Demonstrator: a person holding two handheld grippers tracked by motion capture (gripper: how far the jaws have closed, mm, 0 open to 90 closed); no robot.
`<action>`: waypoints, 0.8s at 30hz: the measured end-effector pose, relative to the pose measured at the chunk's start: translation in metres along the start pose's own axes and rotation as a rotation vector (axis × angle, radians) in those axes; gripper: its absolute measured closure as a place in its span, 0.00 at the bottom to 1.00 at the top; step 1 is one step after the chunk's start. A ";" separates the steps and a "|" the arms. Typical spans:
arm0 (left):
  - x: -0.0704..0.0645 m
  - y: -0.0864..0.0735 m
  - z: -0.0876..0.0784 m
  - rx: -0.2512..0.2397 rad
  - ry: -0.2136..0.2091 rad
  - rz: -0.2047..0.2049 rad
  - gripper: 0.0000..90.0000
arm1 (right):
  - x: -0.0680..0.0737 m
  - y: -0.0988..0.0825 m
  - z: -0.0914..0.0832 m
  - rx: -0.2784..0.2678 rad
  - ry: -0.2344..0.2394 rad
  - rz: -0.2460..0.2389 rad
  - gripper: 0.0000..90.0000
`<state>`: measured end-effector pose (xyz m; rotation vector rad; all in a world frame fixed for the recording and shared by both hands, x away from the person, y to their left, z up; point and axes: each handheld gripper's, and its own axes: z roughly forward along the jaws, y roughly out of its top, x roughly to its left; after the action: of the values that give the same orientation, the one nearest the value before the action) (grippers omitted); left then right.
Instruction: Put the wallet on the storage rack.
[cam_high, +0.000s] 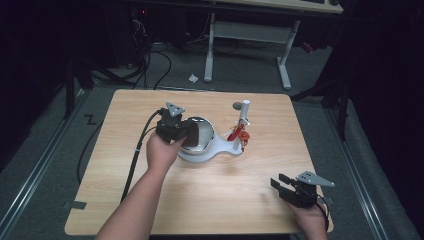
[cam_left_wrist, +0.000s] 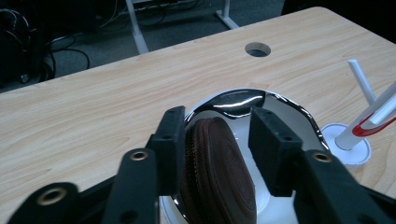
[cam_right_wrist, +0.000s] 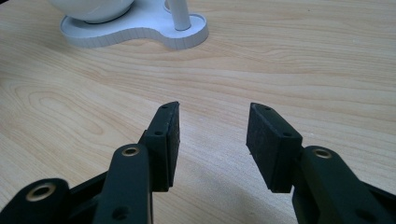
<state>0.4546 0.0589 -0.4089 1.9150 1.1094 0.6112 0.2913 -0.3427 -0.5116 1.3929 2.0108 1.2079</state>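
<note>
While the left gripper (cam_high: 186, 134) is reaching over the white stand (cam_high: 207, 152), its jaws are sitting apart around a dark brown ribbed disc (cam_left_wrist: 219, 177) inside the shiny bowl (cam_high: 204, 132). In the left gripper view one jaw is lying against the disc's left side and the other is standing off to its right with a gap, so nothing is being pinched; I judge the gripper is being lined up either to take the disc or to let it go, and the pictures cannot say which. The disc is standing on edge, leaning inside the bowl, which probably explains the approach from above the rim.

The bowl is chrome-bright, mirroring the room in its rim, and it is resting in the wider end of the stand. The stand's base is flat, white and curved like a bean, narrowing toward a white upright post (cam_high: 244, 117). A red piece (cam_high: 237, 134) is hanging off the post just beside the bowl; what it is cannot be told.

The right gripper (cam_high: 282, 184) is waiting well away from the stand, toward the person's near right corner of the wooden table (cam_high: 125, 200). Its jaws are spread wide and holding nothing, hovering low over bare wood and pointing back toward the stand, likely parked so the left hand (cam_high: 162, 150) is working unobstructed.
</note>
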 end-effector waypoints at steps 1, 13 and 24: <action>0.001 0.000 -0.003 -0.014 0.000 -0.005 0.56 | 0.000 0.000 0.000 0.000 0.000 -0.002 0.60; 0.005 -0.004 -0.026 -0.039 -0.062 -0.006 0.45 | 0.000 0.002 0.002 -0.012 -0.002 0.007 0.55; 0.023 -0.034 -0.042 -0.071 -0.118 -0.059 0.34 | 0.002 0.000 0.010 0.009 0.029 0.000 0.53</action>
<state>0.4186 0.1054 -0.4143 1.8272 1.0513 0.4920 0.2979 -0.3370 -0.5172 1.3877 2.0381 1.2269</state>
